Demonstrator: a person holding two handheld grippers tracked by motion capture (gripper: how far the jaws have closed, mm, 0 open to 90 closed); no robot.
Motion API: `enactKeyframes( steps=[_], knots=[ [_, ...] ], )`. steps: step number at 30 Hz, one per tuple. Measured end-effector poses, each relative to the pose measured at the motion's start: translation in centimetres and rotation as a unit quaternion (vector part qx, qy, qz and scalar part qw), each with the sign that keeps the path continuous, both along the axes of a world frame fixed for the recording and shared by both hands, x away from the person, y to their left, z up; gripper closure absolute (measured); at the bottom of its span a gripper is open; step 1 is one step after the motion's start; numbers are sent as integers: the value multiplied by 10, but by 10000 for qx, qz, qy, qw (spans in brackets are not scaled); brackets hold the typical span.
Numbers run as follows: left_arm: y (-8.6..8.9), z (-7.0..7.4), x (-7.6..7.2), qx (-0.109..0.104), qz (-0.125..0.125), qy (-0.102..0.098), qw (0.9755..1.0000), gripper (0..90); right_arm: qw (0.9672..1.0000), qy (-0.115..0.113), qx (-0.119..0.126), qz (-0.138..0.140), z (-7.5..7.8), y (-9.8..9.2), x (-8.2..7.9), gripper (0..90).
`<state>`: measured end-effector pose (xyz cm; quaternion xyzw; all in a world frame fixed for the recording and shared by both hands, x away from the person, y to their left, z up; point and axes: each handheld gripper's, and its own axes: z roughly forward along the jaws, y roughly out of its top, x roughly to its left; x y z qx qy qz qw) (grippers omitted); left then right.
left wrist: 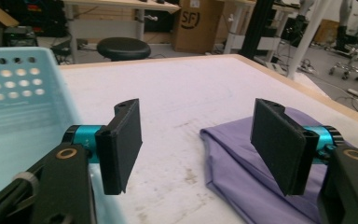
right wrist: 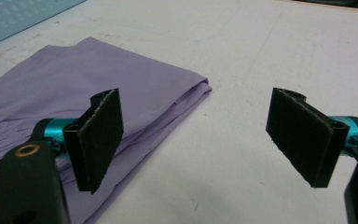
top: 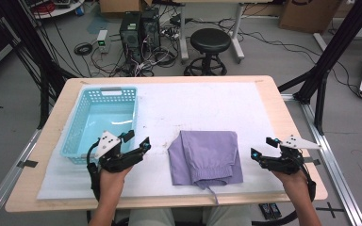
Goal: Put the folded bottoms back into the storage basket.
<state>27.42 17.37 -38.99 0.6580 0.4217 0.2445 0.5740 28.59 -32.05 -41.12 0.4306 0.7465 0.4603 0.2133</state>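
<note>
A folded purple garment [top: 206, 157] with an elastic waistband lies on the white mat near the table's front edge. My left gripper [top: 138, 140] hovers between the garment and the light blue basket [top: 74, 127], its jaws open with nothing between them. In the left gripper view, that gripper [left wrist: 198, 144] points across the mat, with the garment [left wrist: 233, 163] to its right and the basket [left wrist: 18, 102] to its left. My right gripper [top: 263, 147] is open just right of the garment. The right gripper view shows it [right wrist: 198, 140] above bare mat, the garment's folded edge [right wrist: 74, 79] under its left jaw.
The basket holds nothing and stands at the mat's left side. The white mat [top: 207, 106] covers most of the wooden table [top: 273, 89]. Beyond the far edge stand a black stool [top: 210, 41] and computer towers [top: 139, 26] among floor cables.
</note>
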Motion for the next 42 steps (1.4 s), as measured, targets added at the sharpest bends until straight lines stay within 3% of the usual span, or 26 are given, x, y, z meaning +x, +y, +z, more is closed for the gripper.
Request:
enactKeyframes(
  steps=[11, 16, 20, 23, 28, 31, 34, 38, 42],
  knots=[
    [-44, -19, 16, 223, -286, 310, 9989, 419, 10000, -13, -9, 22, 0, 0, 0, 189],
    [-59, -29, 22, 426, -305, 550, 9971, 440, 10000, -14, 6, 5, 0, -2, -1, 190],
    [-65, -41, 27, 415, -213, 835, 9954, 442, 10000, -15, 9, 2, 1, -1, -1, 189],
    [-69, -48, 28, 512, -194, 1007, 9934, 449, 10000, -30, -4, 14, 2, -1, -2, 189],
    [-77, -58, 33, 845, -103, 1422, 9862, 453, 10000, -23, 5, 10, 1, -1, -2, 190],
    [-78, -61, 38, 868, 10, 1668, 9822, 453, 10000, -36, -13, 23, 1, -1, -2, 189],
    [-79, -61, 39, 926, 1, 1734, 9805, 460, 10000, -38, -6, 21, 1, 0, -2, 189],
    [-87, -62, 39, 1236, -285, 1786, 9757, 588, 10000, -23, -25, 36, 1, 0, -1, 189],
    [-86, -62, 39, 1123, -329, 1874, 9753, 690, 10000, -26, -12, 24, 1, 1, -2, 190]
  ],
)
